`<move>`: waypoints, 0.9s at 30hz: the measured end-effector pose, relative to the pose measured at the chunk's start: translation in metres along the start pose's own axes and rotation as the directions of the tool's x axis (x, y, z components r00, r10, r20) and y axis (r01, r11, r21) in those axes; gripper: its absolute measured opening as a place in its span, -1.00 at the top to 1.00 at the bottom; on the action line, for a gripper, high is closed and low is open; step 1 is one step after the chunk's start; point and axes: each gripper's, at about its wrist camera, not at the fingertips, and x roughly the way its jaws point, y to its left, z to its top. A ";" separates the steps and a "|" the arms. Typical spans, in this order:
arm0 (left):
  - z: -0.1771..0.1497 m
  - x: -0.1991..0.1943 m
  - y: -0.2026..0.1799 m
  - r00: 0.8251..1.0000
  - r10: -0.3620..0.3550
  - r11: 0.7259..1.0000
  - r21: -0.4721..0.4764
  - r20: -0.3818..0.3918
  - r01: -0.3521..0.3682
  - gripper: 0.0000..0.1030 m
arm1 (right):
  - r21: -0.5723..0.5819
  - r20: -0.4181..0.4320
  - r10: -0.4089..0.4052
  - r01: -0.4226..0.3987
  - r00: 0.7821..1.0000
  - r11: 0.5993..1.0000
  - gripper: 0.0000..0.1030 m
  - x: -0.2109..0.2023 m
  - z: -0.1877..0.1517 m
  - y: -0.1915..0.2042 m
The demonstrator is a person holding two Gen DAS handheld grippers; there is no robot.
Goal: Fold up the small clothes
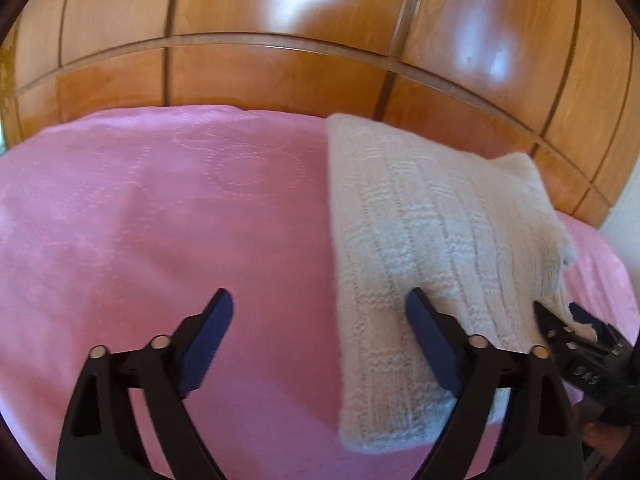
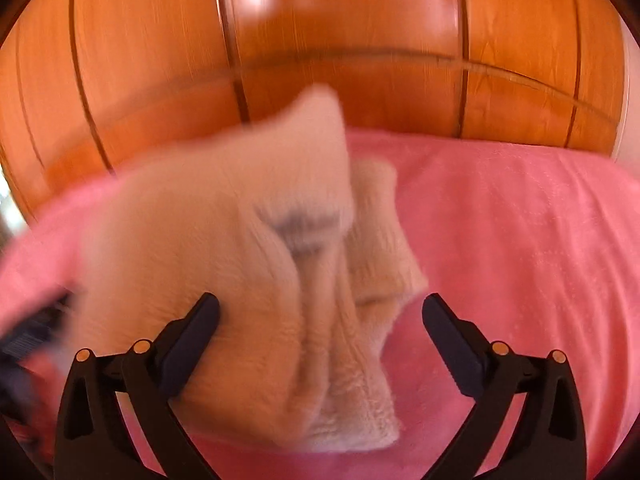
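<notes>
A white knitted garment (image 1: 432, 240) lies folded on the pink bedspread (image 1: 160, 220), right of centre in the left wrist view. My left gripper (image 1: 320, 332) is open and empty, its right finger (image 1: 432, 344) over the garment's near left part. My right gripper (image 1: 560, 316) shows at the garment's right edge in that view. In the right wrist view the garment (image 2: 240, 280) is blurred and bunched in folds between the open fingers of my right gripper (image 2: 320, 336). The fingers do not close on it.
A glossy wooden wardrobe (image 1: 280, 40) stands behind the bed and fills the upper part of both views. The pink bedspread (image 2: 520, 240) stretches to the right of the garment in the right wrist view. A pale wall strip (image 1: 624, 216) shows at far right.
</notes>
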 end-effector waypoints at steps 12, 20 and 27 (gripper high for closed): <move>-0.036 -0.055 -0.016 0.994 0.070 0.988 0.129 0.085 -0.080 -0.92 | -0.055 0.114 -0.122 0.129 0.986 0.990 -0.96 -0.053 -0.028 0.020; -0.047 -0.067 -0.017 0.994 0.080 0.992 0.088 0.079 -0.087 -0.92 | -0.013 0.094 -0.112 0.113 0.989 0.993 -0.96 -0.073 -0.040 0.018; -0.060 -0.081 -0.020 0.991 0.108 0.987 0.109 0.078 -0.116 -0.92 | -0.068 0.078 -0.179 0.184 0.981 0.980 -0.97 -0.081 -0.044 0.023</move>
